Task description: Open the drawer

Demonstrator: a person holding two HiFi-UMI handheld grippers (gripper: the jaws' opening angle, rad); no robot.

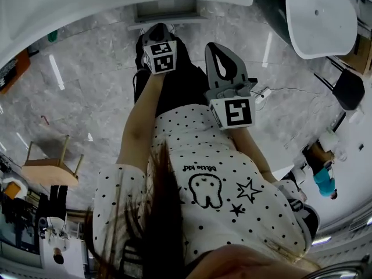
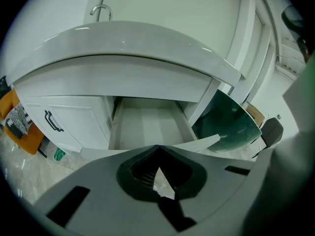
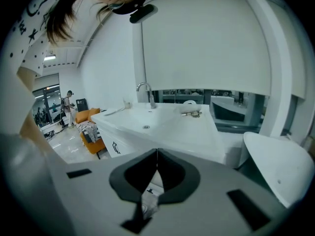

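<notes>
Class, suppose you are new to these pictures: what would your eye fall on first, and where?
The open drawer under the white counter stands out first, empty, mid-frame in the left gripper view. In the head view a dotted shirt fills the middle, and the left gripper and right gripper are both shut on nothing.

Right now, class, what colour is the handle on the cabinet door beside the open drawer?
The handle is black; clearest in the left gripper view.

Left tongs (image 2: 157, 149) and right tongs (image 3: 156, 154) are both closed (tips touching).
</notes>
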